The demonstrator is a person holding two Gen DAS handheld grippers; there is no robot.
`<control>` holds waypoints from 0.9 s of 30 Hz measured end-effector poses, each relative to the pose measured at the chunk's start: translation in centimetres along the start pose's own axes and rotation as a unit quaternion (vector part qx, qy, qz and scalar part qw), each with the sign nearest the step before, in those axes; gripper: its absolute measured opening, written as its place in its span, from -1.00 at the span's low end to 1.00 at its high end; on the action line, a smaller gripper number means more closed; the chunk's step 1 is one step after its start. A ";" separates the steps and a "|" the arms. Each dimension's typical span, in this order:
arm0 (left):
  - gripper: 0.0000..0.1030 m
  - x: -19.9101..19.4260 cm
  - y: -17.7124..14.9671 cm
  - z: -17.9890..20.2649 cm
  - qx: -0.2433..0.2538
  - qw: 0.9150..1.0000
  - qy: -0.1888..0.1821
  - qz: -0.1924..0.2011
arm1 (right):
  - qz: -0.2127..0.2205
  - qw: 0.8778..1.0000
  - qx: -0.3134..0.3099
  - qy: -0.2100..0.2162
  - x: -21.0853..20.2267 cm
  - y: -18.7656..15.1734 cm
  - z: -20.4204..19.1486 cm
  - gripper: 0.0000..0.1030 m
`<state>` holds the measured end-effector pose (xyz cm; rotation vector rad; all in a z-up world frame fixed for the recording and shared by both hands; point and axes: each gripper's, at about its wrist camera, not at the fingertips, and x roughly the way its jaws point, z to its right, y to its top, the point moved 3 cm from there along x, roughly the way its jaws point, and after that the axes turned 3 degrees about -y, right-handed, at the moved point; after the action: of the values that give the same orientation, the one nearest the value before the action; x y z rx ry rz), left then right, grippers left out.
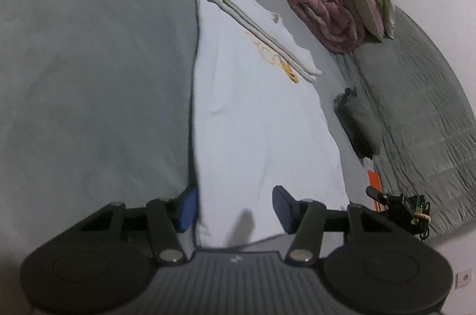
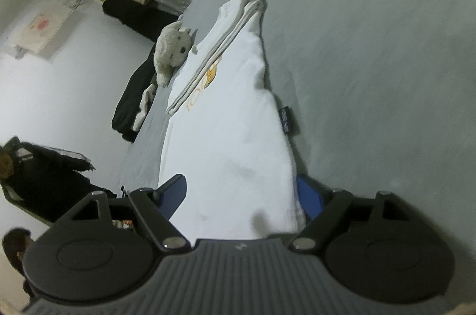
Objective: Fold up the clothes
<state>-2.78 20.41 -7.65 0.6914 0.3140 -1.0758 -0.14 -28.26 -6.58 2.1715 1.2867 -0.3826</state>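
A white T-shirt (image 1: 255,118) was seen laid lengthwise on a grey bed (image 1: 89,62), already narrowed into a long strip. Its sleeves appeared folded inward, with a banded fold (image 1: 261,35) lying across the yellow print near the collar end. The sideways folds were therefore judged done; the lengthwise folds, bringing hem toward collar, were judged still to be made.

The left gripper (image 1: 235,208) was positioned at the near hem, its blue fingers (image 1: 187,208) parted to a moderate width with one corner of the hem between them. No pressing of the pads on the cloth could be made out, so no hold was confirmed.

The right gripper (image 2: 244,196) was placed at the other hem corner, its fingers (image 2: 174,193) spread wide around the cloth edge, again with no pinch visible.

A plush toy (image 2: 172,53) and dark garments (image 2: 134,103) were noted beside the shirt at the bed's edge, and rolled bedding (image 1: 330,11) was seen beyond it.
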 end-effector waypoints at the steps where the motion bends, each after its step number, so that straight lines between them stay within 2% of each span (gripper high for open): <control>1: 0.01 0.0 -0.2 0.0 0.001 1.000 -0.004 0.001 | -0.001 1.000 -0.006 0.000 0.0 -0.2 -0.2 0.61; 7: -0.07 0.2 -0.9 0.0 0.005 1.000 -0.024 -0.004 | -0.007 1.000 -0.009 0.005 0.5 -1.0 -0.6 0.50; 10: -0.20 0.4 -1.1 0.0 0.004 1.000 -0.027 -0.008 | -0.013 1.000 -0.008 0.008 0.9 -1.3 -0.8 0.39; 12: -0.50 0.5 -1.1 -0.3 -0.002 1.000 -0.020 -0.010 | -0.018 1.000 -0.010 0.007 1.3 -1.3 -1.0 0.31; 14: -0.70 0.4 -1.1 -0.7 -0.010 1.000 -0.018 -0.011 | -0.024 1.000 -0.006 0.006 1.6 -1.3 -0.9 0.15; 16: -0.70 0.3 -1.1 -1.0 -0.018 1.000 -0.016 -0.012 | -0.030 1.000 0.000 0.009 1.8 -1.2 -0.8 0.01; 20: -0.72 0.3 -1.0 -1.0 -0.024 1.000 -0.014 -0.013 | -0.044 0.999 0.009 0.014 2.1 -1.3 -1.0 -0.56; 23: -0.75 0.2 -0.9 -1.1 -0.039 0.999 -0.022 -0.010 | -0.046 0.999 0.011 0.020 2.1 -1.3 -1.6 -0.61; 27: -0.76 -0.3 -0.3 -0.7 -0.057 0.997 -0.048 0.007 | -0.023 0.999 0.015 0.043 1.4 -0.3 -2.8 -0.62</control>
<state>-3.07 20.99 -8.17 0.5379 0.2849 -1.0665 0.12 -25.49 -5.20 2.2081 1.3881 -0.3312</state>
